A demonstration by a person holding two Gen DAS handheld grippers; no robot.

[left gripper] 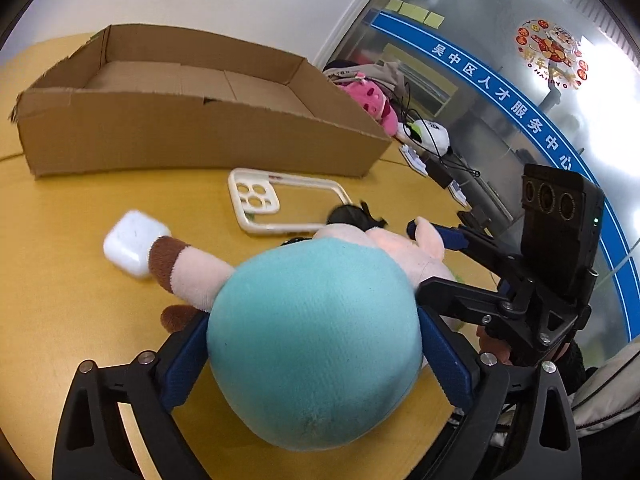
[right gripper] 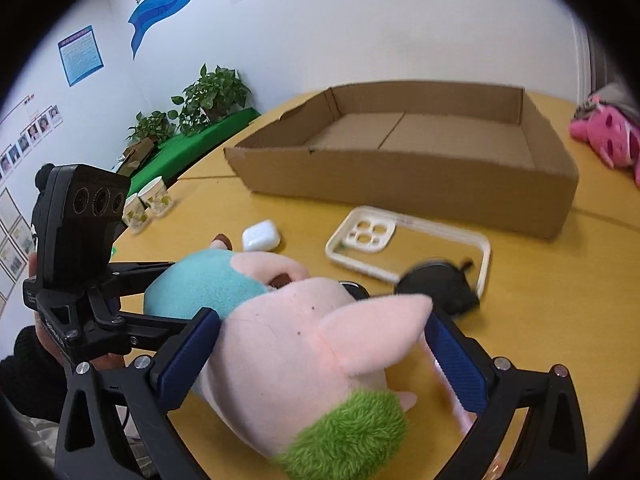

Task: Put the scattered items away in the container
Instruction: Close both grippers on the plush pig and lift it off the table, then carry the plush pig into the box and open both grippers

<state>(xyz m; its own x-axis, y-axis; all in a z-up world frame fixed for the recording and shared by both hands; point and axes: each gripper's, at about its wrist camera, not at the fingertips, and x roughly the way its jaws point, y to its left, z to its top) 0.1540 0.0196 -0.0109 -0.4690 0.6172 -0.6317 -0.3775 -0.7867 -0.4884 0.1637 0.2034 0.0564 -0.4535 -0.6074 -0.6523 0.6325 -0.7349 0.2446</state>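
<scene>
The plush pig (left gripper: 316,336) lay on the yellow worktop (left gripper: 80,280) on the near side of the cardboard box (left gripper: 192,132), held at both ends: the left hand-held gripper (left gripper: 316,356) had its blue pads pressed into the sides of the teal body, and the right hand-held gripper (right gripper: 324,348) pinched the pink head (right gripper: 288,344) just behind the ear, the green tuft (right gripper: 352,428) bulging toward the camera. The toy's long axis ran roughly parallel to the near wall of the box, teal end toward the left gripper and head toward the right, so neither hand was clearly nearer the box; both stood about equally far from that wall. The box itself sat open and showed nothing inside, its low near wall facing both cameras. Between the toy and the box lay the pale phone case (right gripper: 408,244) flat on the worktop, with a small black object (right gripper: 440,284) resting at its near edge, and a white earbud case (left gripper: 132,244) just beside the pig's brown-tipped leg (left gripper: 176,264). My judgement was that the coming move turned on carrying the pig straight away from the person, lifted enough to clear the phone case and the box's near wall, both hands travelling together so the toy stayed level and crosswise
</scene>
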